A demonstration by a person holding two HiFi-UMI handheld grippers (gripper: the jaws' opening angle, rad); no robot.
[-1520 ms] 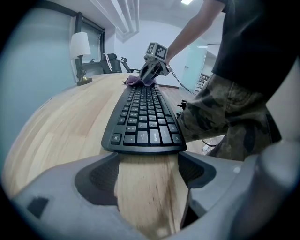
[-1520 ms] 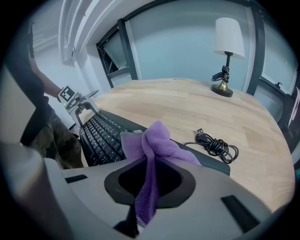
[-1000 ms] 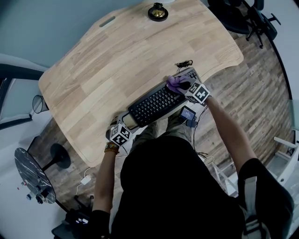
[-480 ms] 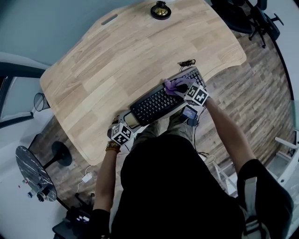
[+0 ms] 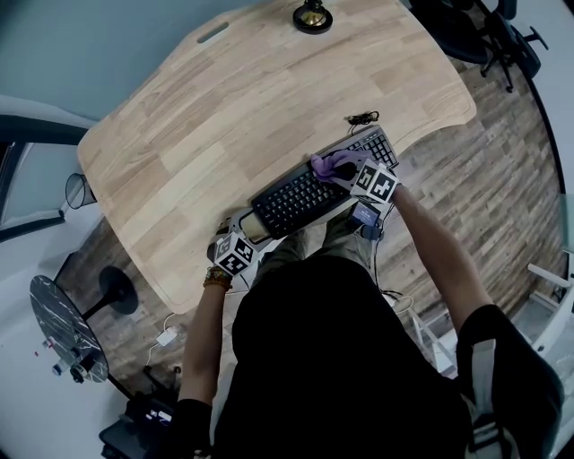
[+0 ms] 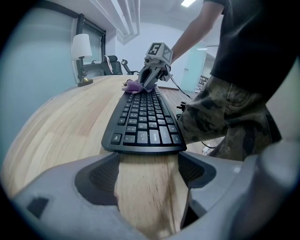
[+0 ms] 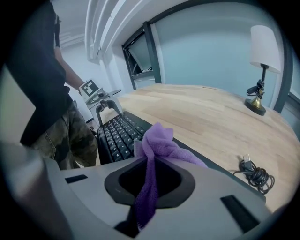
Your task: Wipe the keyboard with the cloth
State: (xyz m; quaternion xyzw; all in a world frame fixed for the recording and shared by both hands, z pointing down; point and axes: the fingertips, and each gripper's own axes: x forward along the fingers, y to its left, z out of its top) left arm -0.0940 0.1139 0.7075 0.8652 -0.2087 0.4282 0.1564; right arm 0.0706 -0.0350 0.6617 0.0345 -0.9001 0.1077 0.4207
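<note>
Right gripper (image 7: 151,174): jaws pressed nearly together, pinching the purple cloth (image 7: 158,140), which bunched up above the jaws and hung down between them.
Cloth position: on the keys toward the right end of the keyboard (image 5: 294,199), under the right gripper's tip.
Left gripper (image 6: 146,161): jaws spread wide, bare wood between them and nothing pinched; the tips sat at the keyboard's left end, and contact could not be told.
Keyboard position: black, lying slanted along the near edge of the desk (image 5: 215,116), in front of the person.
Writing: black-and-white square markers on both gripper cubes; the white key legends were too small to read.
Near side: the keyboard lay close to the desk's curved near edge, with the person's body right behind it.
Far and left side: broad bare wood beyond the keyboard.
Right side: a coiled black cable (image 5: 361,118) lay just beyond the keyboard's right end, near the desk's right edge.
Far edge: a lamp (image 5: 312,16) stood well apart from the keyboard.
</note>
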